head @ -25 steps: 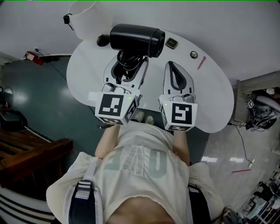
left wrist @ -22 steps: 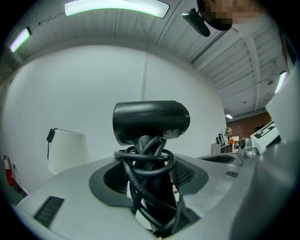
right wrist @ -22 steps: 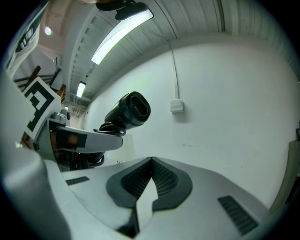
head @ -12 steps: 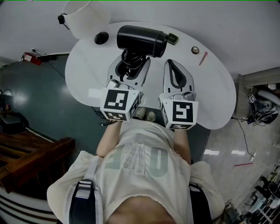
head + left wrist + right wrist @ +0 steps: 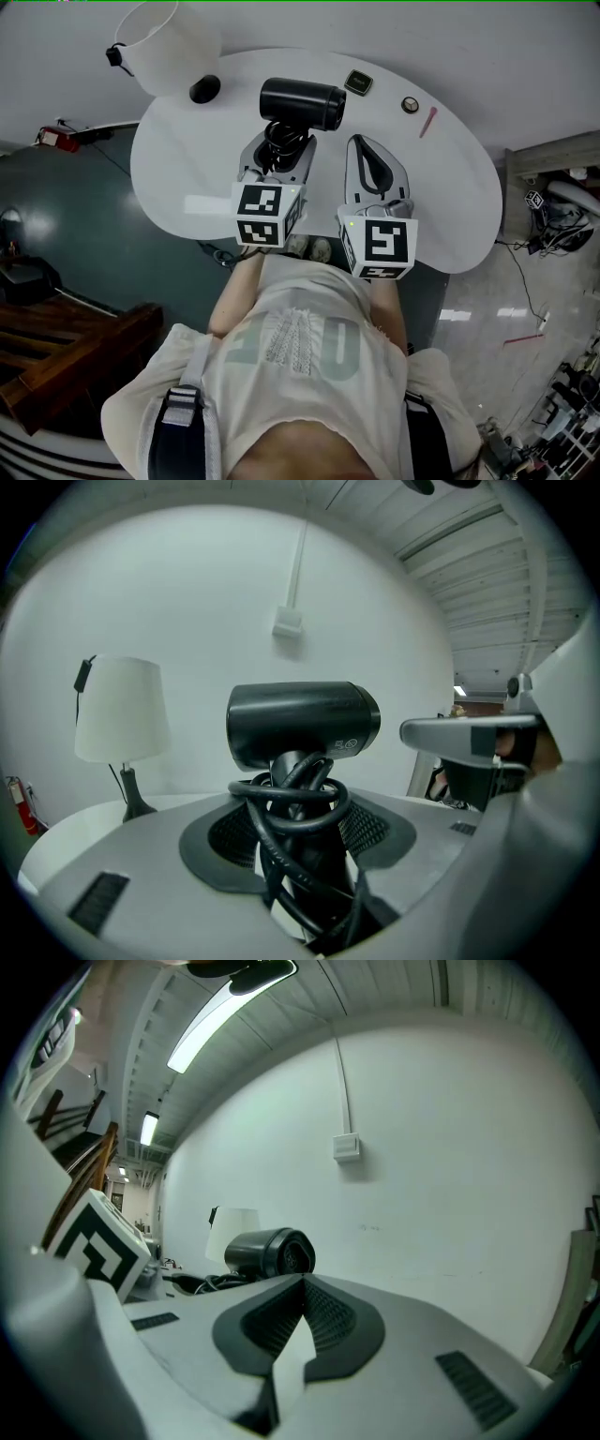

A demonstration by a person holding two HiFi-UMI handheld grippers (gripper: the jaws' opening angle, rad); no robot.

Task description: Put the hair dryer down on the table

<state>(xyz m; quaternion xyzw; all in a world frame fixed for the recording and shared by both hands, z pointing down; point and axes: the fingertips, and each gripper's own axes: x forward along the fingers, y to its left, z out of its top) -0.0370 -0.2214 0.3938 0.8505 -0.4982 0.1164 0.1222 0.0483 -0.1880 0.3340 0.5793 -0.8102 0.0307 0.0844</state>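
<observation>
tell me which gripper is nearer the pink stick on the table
Right. The right gripper, shut and empty, is just left of the pink stick; the left gripper, clamped on the hair dryer, is farther left.

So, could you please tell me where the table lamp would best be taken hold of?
On the table lamp, probably the thin dark stem below the shade, approached level from the side: it stands upright, the shade is too wide, and the stem looks narrow enough to clamp.

Your left gripper (image 5: 279, 150) points 12 o'clock, clamped on hair dryer (image 5: 302, 101) handle; right gripper (image 5: 366, 142) at its 3 o'clock, jaws together.
</observation>
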